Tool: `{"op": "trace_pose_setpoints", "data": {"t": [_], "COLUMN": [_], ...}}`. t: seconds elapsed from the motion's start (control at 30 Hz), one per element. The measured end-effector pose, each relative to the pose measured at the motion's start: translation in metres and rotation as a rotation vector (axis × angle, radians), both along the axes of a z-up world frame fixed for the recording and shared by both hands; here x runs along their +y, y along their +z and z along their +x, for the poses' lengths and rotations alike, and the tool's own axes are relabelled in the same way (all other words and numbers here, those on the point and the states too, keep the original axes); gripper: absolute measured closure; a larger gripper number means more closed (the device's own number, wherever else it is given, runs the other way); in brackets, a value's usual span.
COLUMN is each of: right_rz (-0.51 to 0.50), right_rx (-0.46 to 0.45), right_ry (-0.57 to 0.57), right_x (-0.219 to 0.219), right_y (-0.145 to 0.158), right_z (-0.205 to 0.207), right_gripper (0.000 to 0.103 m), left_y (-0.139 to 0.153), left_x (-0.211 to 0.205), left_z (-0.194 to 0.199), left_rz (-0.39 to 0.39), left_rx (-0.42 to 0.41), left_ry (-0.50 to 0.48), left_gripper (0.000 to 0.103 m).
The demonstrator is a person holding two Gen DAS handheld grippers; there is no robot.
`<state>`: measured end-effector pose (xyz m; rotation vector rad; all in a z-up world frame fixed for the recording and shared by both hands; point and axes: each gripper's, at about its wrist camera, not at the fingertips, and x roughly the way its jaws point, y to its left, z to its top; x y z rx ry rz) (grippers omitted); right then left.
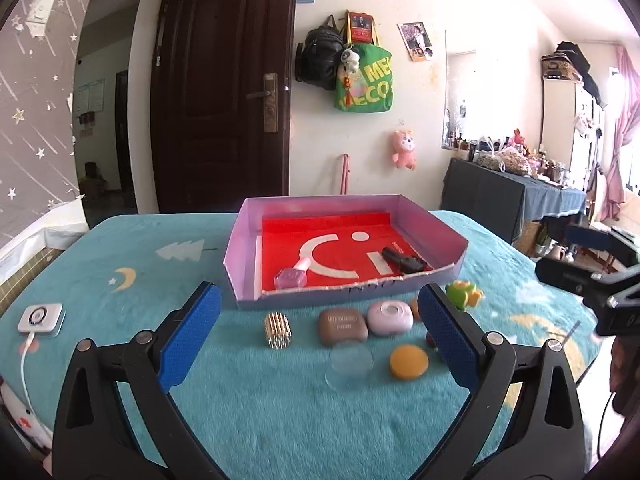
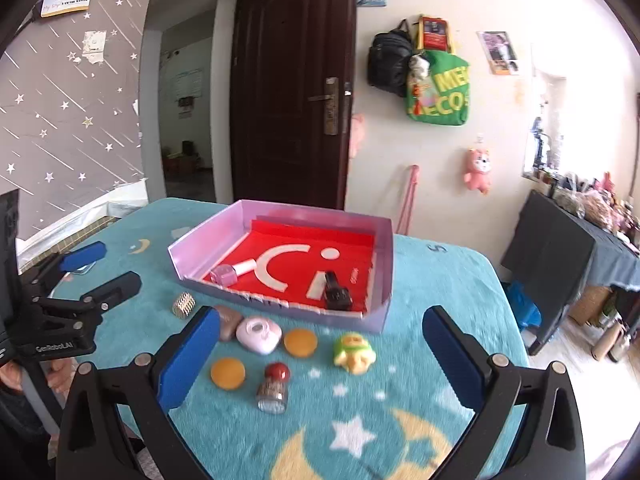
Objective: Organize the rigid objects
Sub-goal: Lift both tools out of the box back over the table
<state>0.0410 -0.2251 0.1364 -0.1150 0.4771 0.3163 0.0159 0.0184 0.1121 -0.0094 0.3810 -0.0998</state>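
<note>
- A fluffy teal blanket (image 1: pixel 248 412) printed with yellow moons, white stars and pale trees covers the surface; behind it stand a dark wooden door and a white wall hung with a black backpack and a green bag reading "MEC".
- A shallow cardboard tray (image 1: pixel 248 240), lilac walls and a glossy red floor with white curved marks, sits at the far middle of the surface.
- Inside it lie a pink nail polish bottle (image 1: pixel 294 274) and a small black gadget (image 1: pixel 404 261).
- Loose in front of the tray: a ribbed gold cylinder (image 1: pixel 278 330), a brown rounded case (image 1: pixel 343 326) with unreadable writing, a lilac rounded case (image 1: pixel 389 318), two flat amber discs (image 2: pixel 228 373), a red-capped glass jar (image 2: pixel 274 388) and a green and yellow plastic toy (image 2: pixel 354 352).
- My left tool (image 1: pixel 320 336) has its blue ridged pads spread wide, grasping nothing.
- My right tool (image 2: pixel 320 360) is likewise released and empty.
- A white square device (image 1: pixel 40 318) with a cable lies at the left edge.
</note>
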Motion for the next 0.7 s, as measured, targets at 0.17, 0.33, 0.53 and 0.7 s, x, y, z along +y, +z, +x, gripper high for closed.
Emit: {"op": "trace_pose_setpoints", "data": {"t": [0.17, 0.33, 0.53, 0.7], "right_rz": [0.007, 0.05, 0.087, 0.11], "right_rx": [-0.036, -0.03, -0.006, 0.036], "right_ry": [-0.052, -0.077, -0.098, -0.12], "right_x": [0.002, 0.002, 0.002, -0.002], "right_y": [-0.03, -0.053, -0.081, -0.102], "right_z": [-0.022, -0.029, -0.032, -0.032], "right_gripper": [0.0, 0.0, 0.0, 0.0], "left_y": [-0.015, -0.028, -0.048, -0.063], "left_x": [-0.01, -0.018, -0.022, -0.017], "left_z": [-0.019, -0.028, -0.031, -0.026], "left_rz": [0.022, 0.043, 0.039, 0.025], "left_rx": [-0.023, -0.011, 0.007, 0.046], "left_ry": [0.008, -0.007, 0.003, 0.018], "left_gripper": [0.003, 0.003, 0.003, 0.003]}}
